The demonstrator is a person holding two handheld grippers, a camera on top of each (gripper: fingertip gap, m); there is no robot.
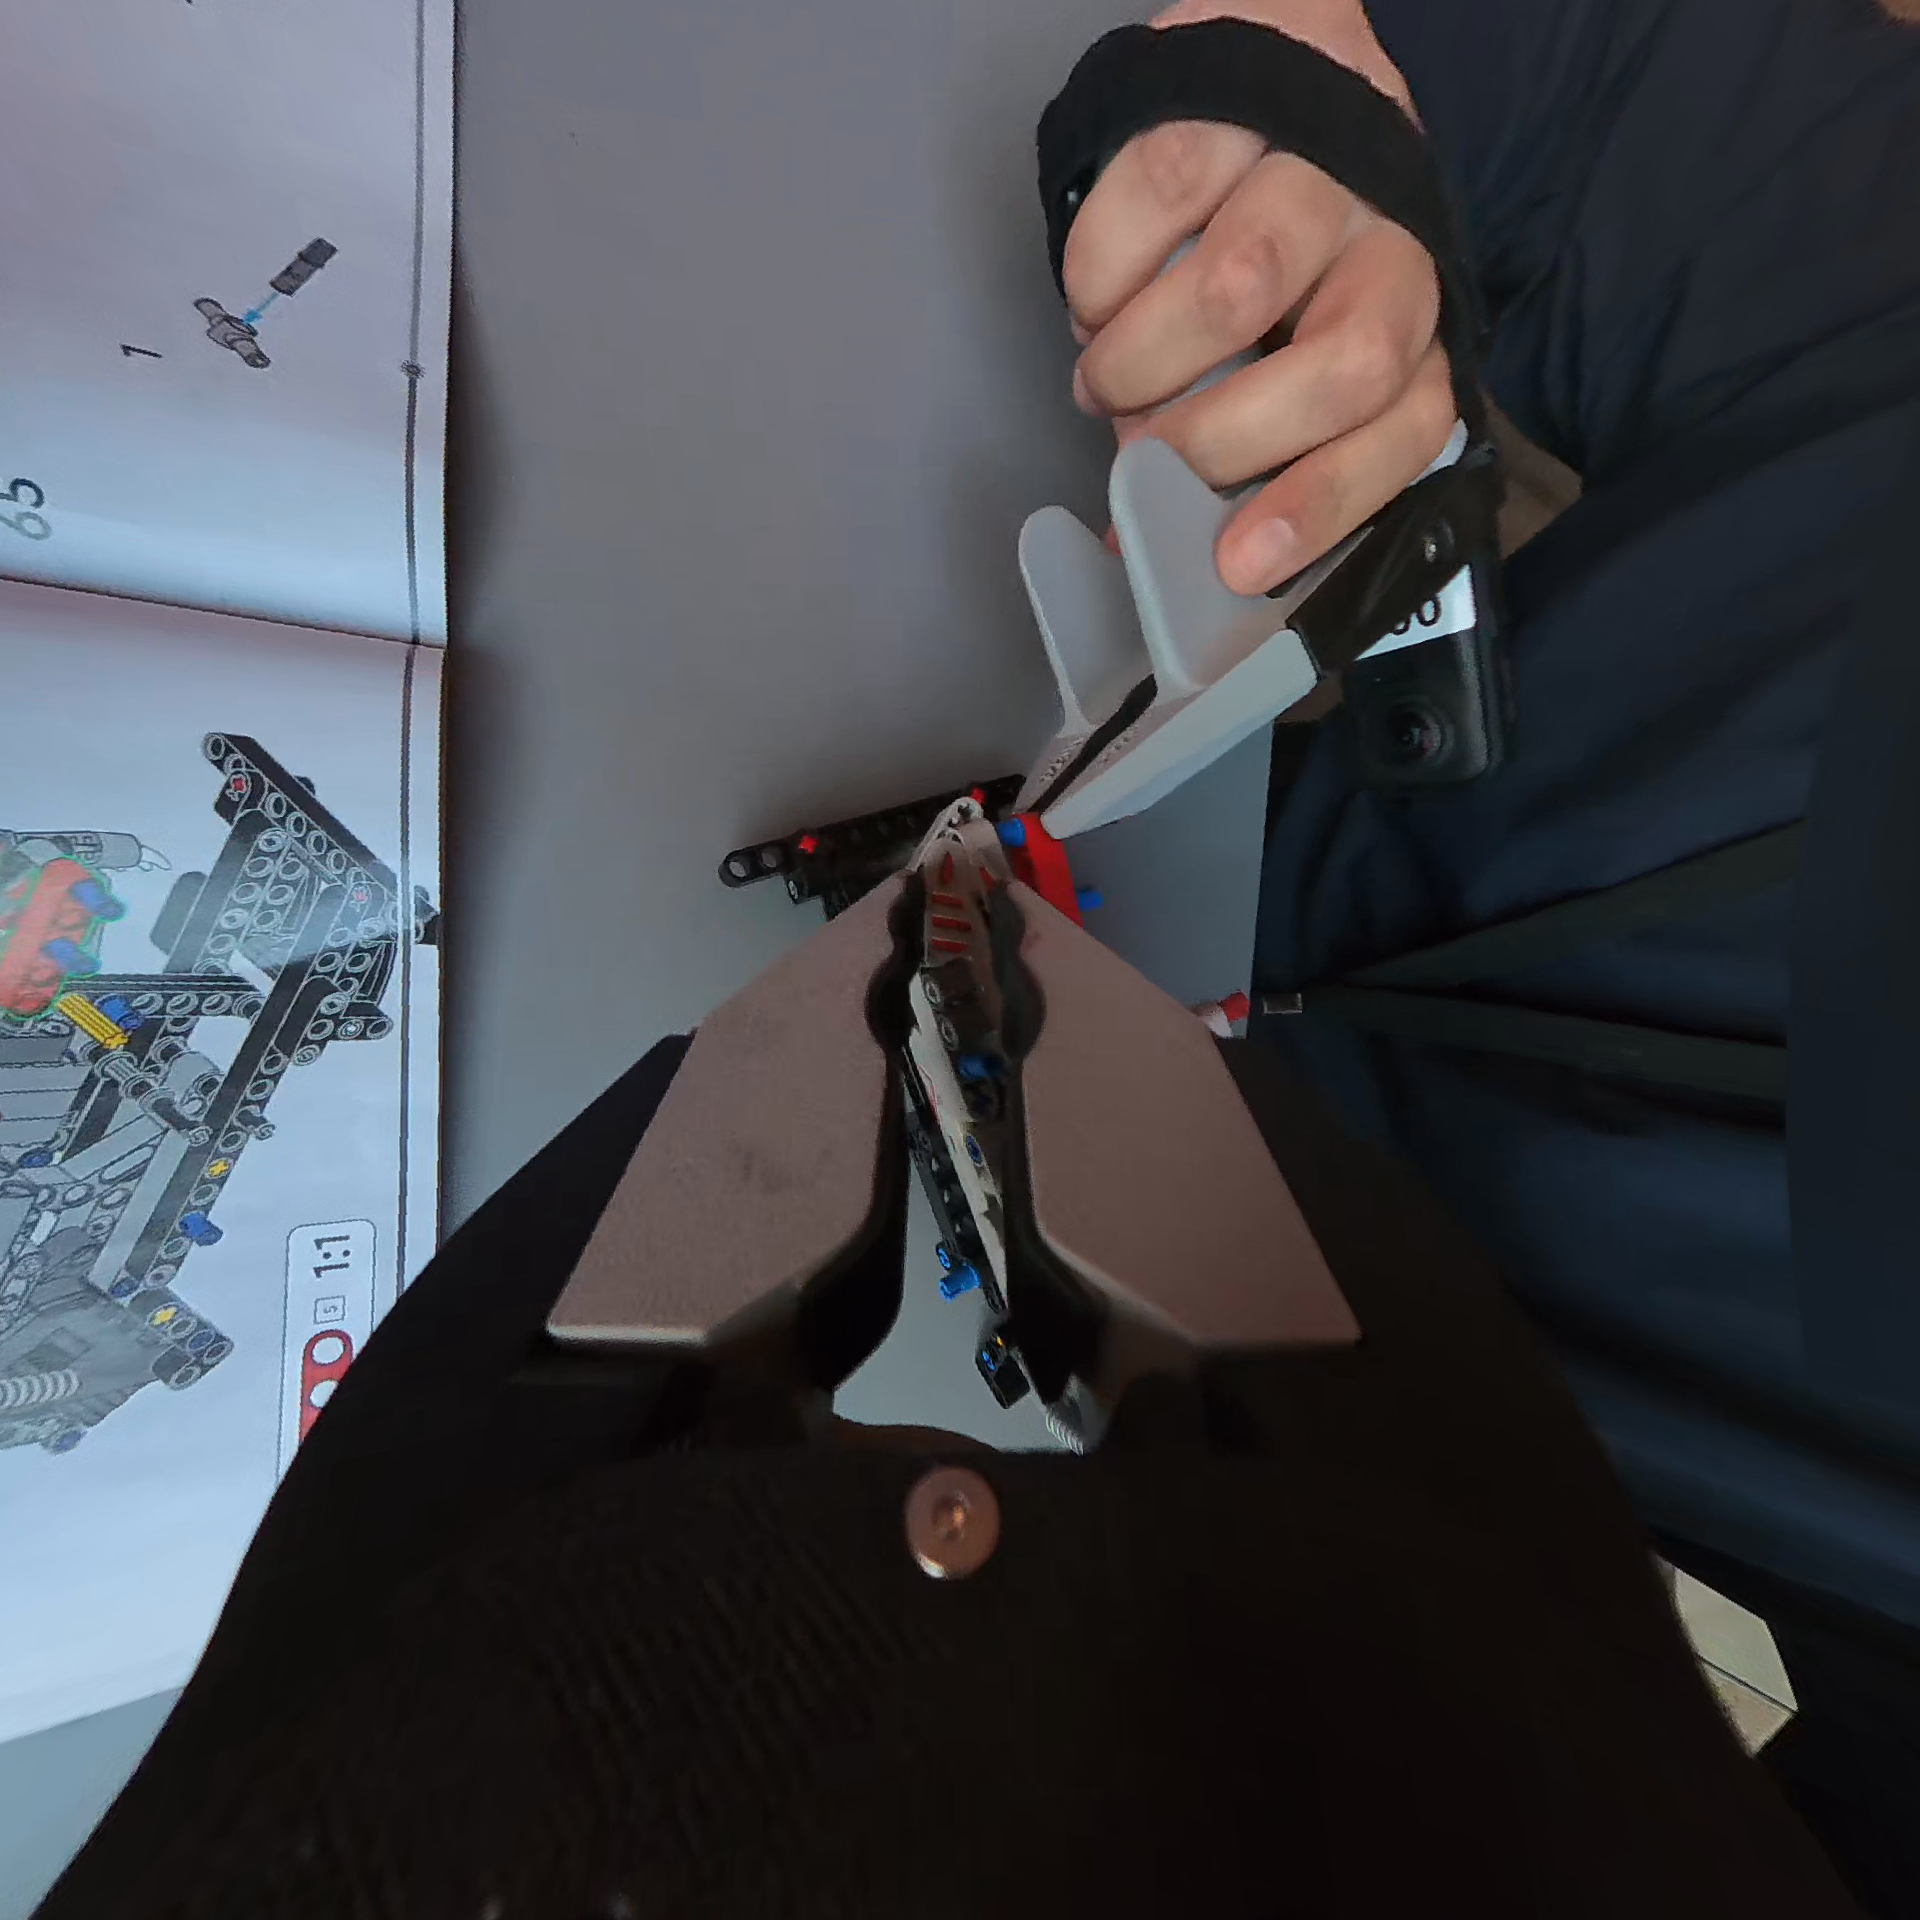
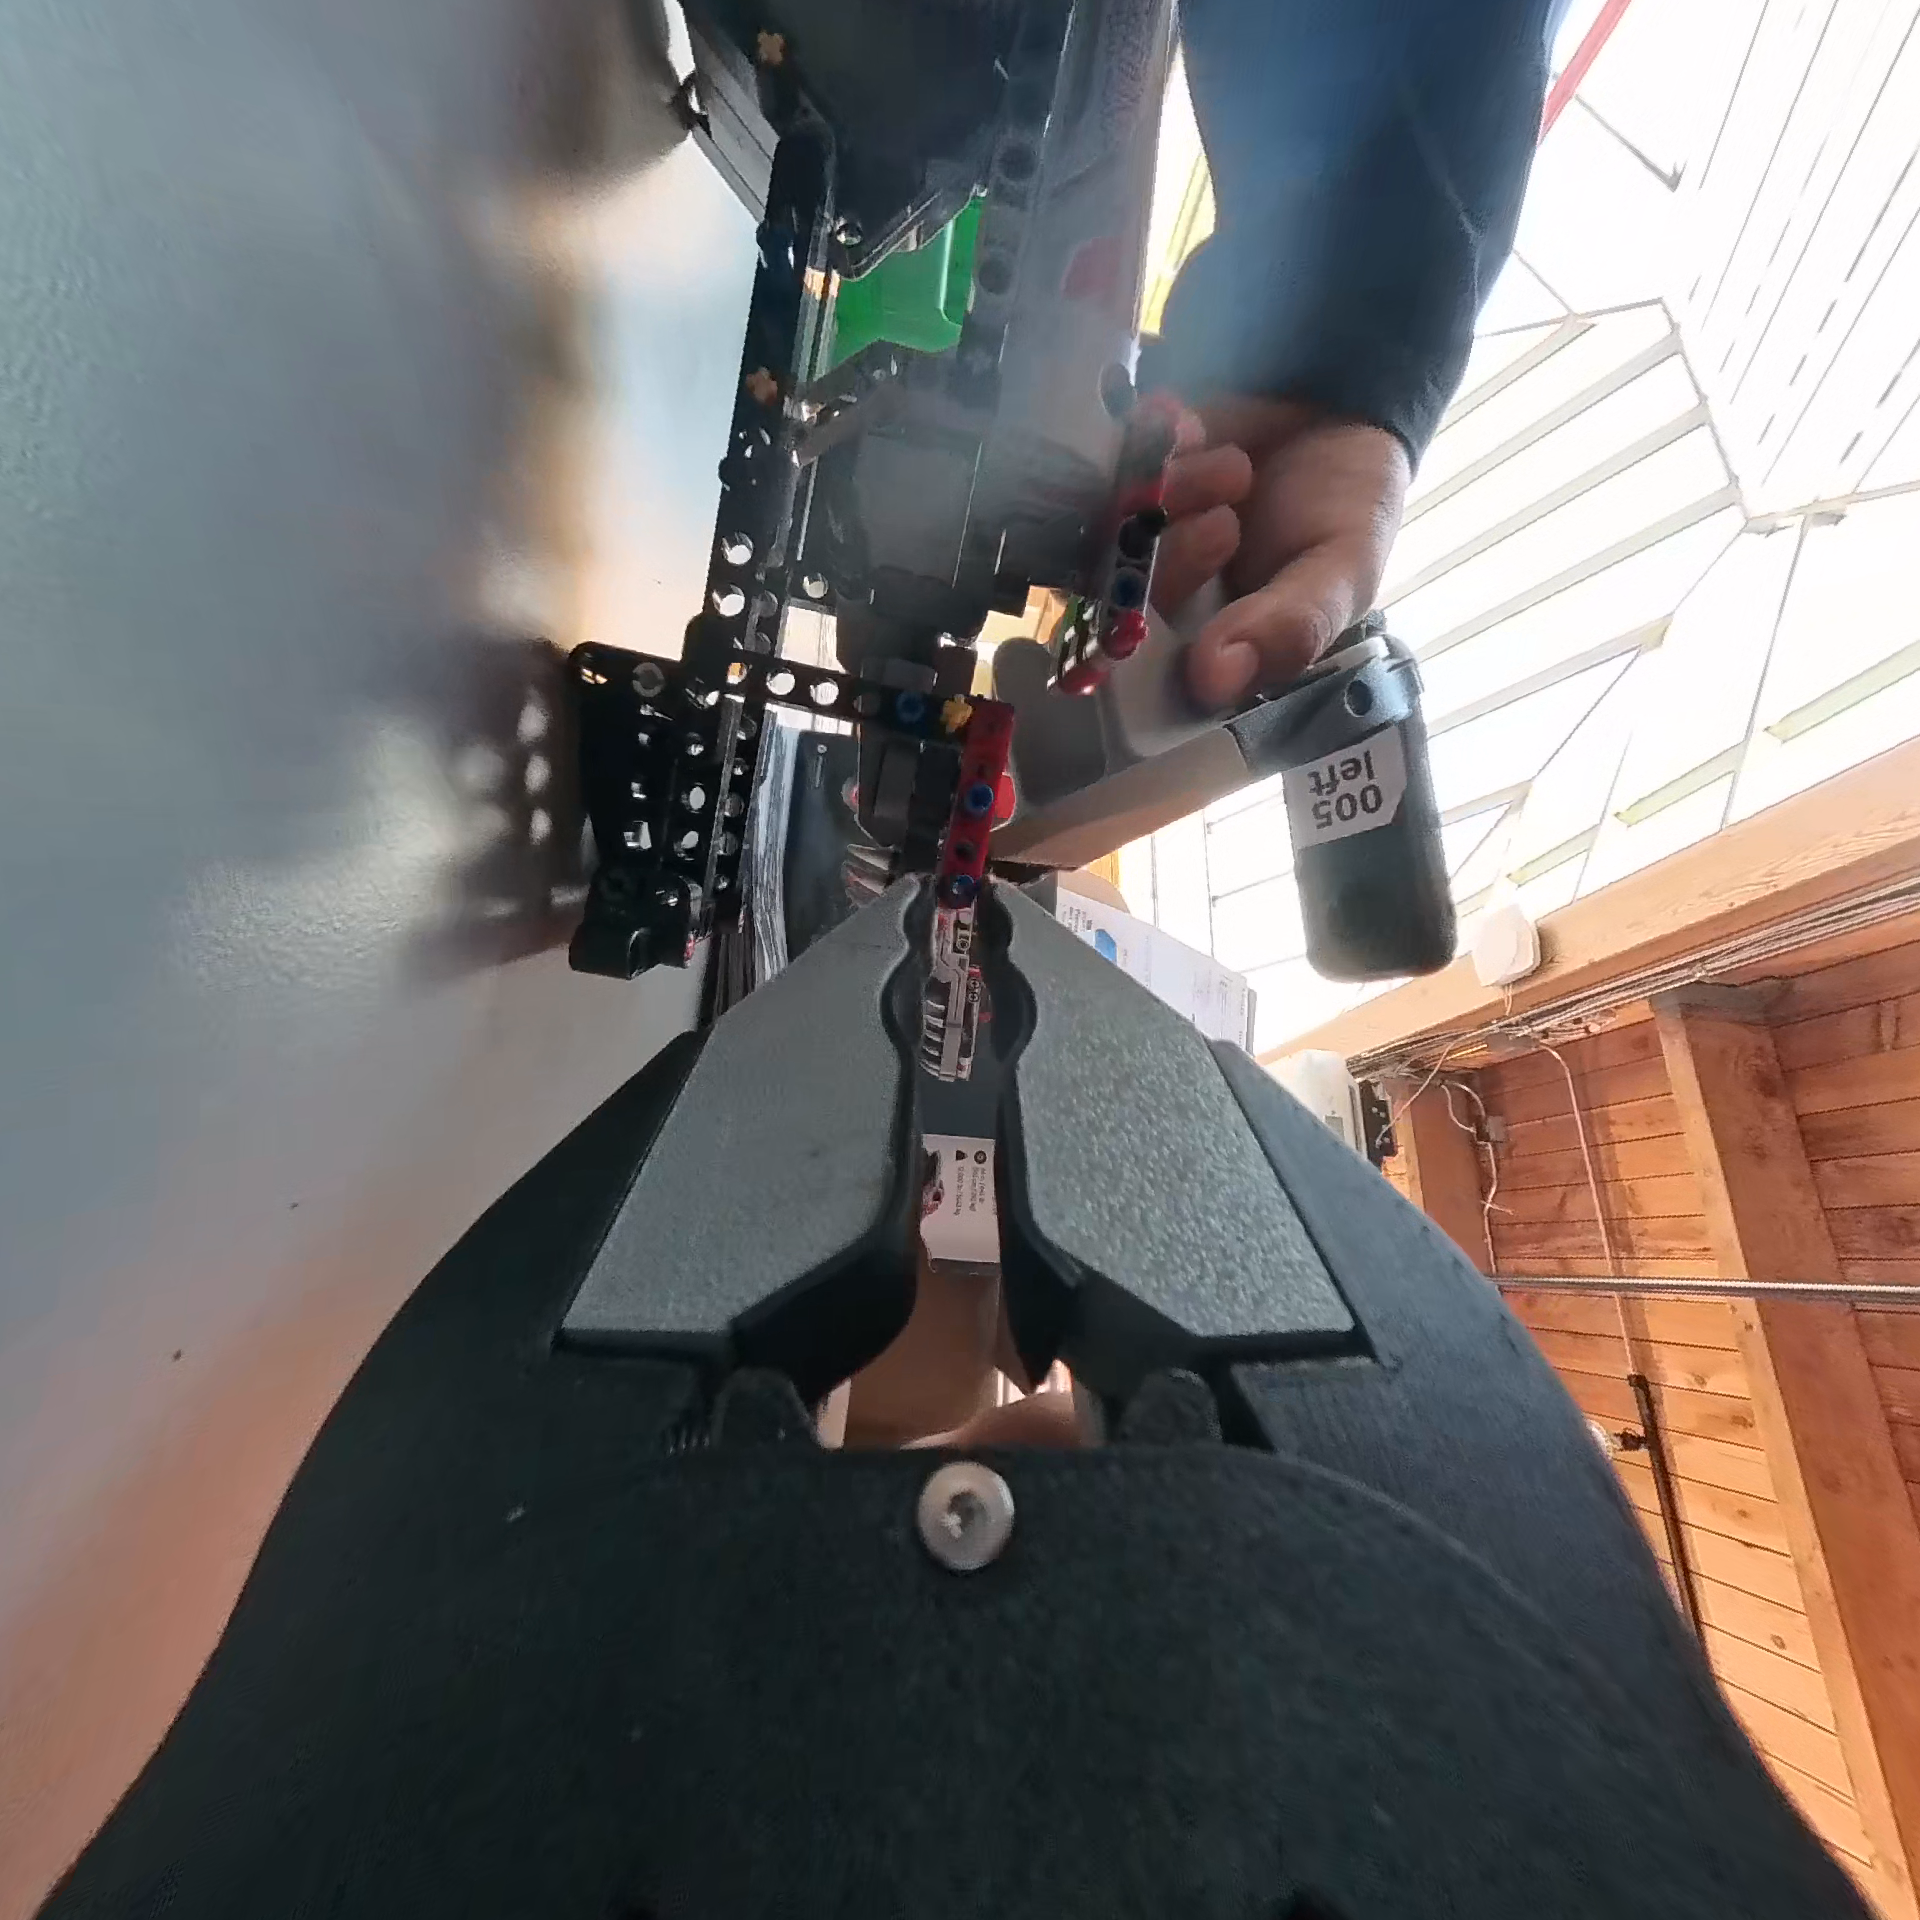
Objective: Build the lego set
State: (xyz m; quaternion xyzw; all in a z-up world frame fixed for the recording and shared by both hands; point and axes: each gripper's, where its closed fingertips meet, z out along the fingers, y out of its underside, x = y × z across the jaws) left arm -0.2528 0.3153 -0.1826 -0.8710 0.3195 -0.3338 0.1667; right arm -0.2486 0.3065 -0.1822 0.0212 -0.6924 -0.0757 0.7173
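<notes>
The lego model is a black beam frame with a green part and grey panels, held on edge against the grey table. My left gripper is shut on a thin edge of the model with a white panel, black beams and blue pins. My right gripper is shut on a red beam with blue pins at the end of the black frame. In the left wrist view the right gripper meets the red beam just beyond my left fingertips. The left gripper shows close beside the red beam.
An open instruction booklet lies on the table to the left of the model. A person's hand with a black strap holds the right gripper, with a dark sleeve behind. A wooden wall and bright roof panels fill the right wrist view's right side. My two grippers' fingertips are within a few centimetres of each other.
</notes>
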